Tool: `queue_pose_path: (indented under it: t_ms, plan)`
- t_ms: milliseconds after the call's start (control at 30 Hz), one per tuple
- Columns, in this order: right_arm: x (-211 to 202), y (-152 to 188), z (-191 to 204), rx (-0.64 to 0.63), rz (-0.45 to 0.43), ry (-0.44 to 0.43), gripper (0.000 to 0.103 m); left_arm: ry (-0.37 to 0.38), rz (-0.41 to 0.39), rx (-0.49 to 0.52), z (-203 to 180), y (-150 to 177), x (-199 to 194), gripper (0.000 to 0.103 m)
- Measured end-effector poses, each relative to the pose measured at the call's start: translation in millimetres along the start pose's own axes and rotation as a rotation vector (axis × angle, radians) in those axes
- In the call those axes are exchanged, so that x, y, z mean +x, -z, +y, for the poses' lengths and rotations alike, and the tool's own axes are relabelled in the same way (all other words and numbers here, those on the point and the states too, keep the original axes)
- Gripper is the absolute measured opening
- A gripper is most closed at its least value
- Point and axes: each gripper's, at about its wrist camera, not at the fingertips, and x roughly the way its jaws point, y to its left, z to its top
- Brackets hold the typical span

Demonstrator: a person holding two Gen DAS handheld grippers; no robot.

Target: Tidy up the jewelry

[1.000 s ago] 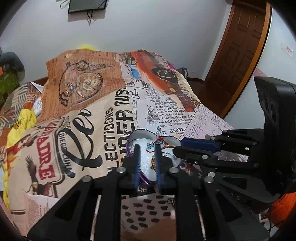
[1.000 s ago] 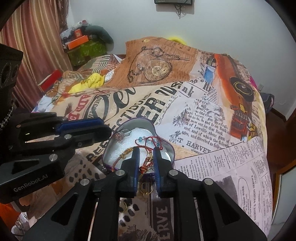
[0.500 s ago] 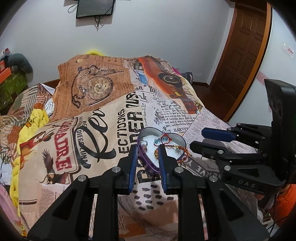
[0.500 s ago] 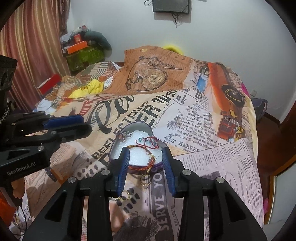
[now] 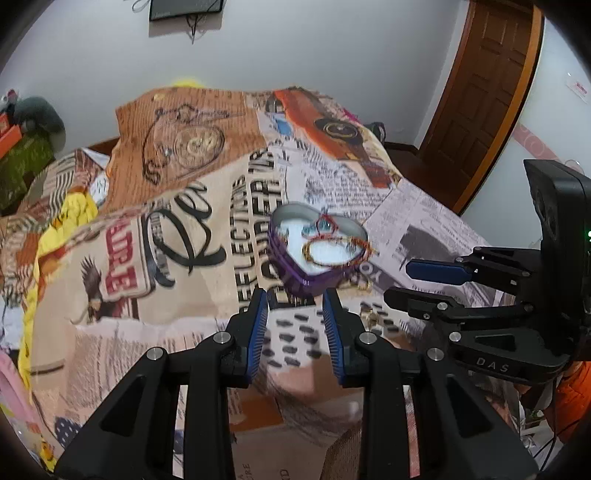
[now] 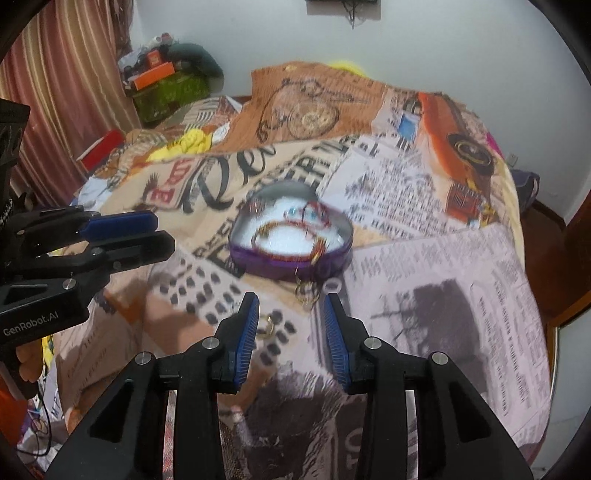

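A purple heart-shaped tin (image 5: 295,284) (image 6: 258,258) with white lining sits on the printed bedspread. A red and gold bracelet (image 5: 334,245) (image 6: 291,225) and other small pieces lie inside it. Gold rings (image 6: 306,293) and a white ring (image 6: 332,285) lie on the bedspread just in front of the tin, another gold ring (image 6: 267,325) nearer. My left gripper (image 5: 295,299) is open and empty, just short of the tin. My right gripper (image 6: 290,301) is open and empty, above the loose rings. Each gripper shows in the other's view (image 5: 424,280) (image 6: 147,232).
The bedspread (image 5: 184,229) covers the whole bed. A wooden door (image 5: 487,92) is at the right. Boxes and bags (image 6: 166,81) are piled by the curtain at the far left. A dark screen (image 5: 184,9) hangs on the wall.
Both grippers have pulled back from the tin and opened wider. The bracelet that the right gripper was over now lies in the tin.
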Motion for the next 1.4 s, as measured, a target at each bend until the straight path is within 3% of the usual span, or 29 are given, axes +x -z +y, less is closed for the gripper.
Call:
queue_pose_path:
  t_ms: [233, 500, 700, 800, 900, 933, 1400]
  plan:
    - [16.3, 10.4, 3.5, 0.002, 0.061, -0.017, 0.033, -0.005, 0.047, -0.021, 4.0, 14.7, 10.6, 0.03]
    - [17.1, 3.2, 8.2, 0.013, 0.051, -0.065, 0.033, -0.001, 0.067, -0.056, 12.7, 21.5, 18.7, 0.03]
    - [31.9, 5.2, 8.8, 0.016, 0.1, -0.096, 0.033, 0.016, 0.078, -0.061, 13.3, 23.9, 23.4, 0.03]
    - [31.8, 5.5, 5.6, 0.027, 0.099, -0.106, 0.019, 0.029, 0.088, -0.052, 8.9, 25.2, 26.7, 0.03]
    - [31.2, 5.8, 4.7, 0.034, 0.094, -0.117, 0.015, 0.041, 0.096, -0.038, 2.9, 26.3, 28.3, 0.03]
    - [30.1, 6.0, 5.1, 0.032, 0.087, -0.121, 0.008, 0.046, 0.098, -0.034, 0.6, 26.2, 28.7, 0.03]
    - [0.9, 9.9, -7.8, 0.057, 0.002, -0.067, 0.007, 0.113, 0.129, 0.031, -35.5, 21.7, 38.4, 0.03]
